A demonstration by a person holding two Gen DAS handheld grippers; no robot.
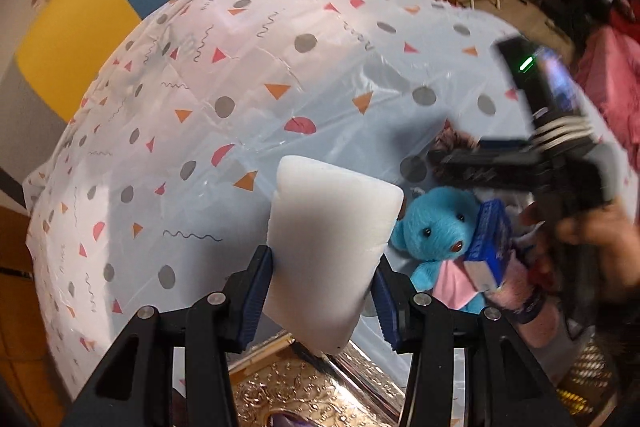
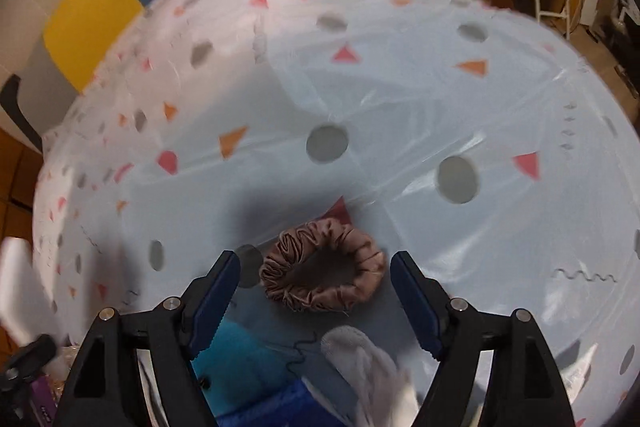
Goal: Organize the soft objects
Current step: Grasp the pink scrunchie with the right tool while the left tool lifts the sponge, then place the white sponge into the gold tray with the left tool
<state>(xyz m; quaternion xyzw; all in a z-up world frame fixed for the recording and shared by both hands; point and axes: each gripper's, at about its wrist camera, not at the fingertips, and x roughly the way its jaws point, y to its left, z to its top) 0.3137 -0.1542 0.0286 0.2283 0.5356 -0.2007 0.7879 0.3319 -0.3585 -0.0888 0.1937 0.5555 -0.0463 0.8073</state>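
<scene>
White foam block sits pinched in the left claw, clear of the surface. The right claw gapes empty, the scrunchie between its fingers; lower squarely, then close across the ring's puffy sides.

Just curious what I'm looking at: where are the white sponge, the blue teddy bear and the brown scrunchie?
white sponge (image 1: 332,227), left wrist view, broad front face.
blue teddy bear (image 1: 436,223), left wrist view, face.
brown scrunchie (image 2: 360,243), right wrist view, ruffled far rim.
</scene>
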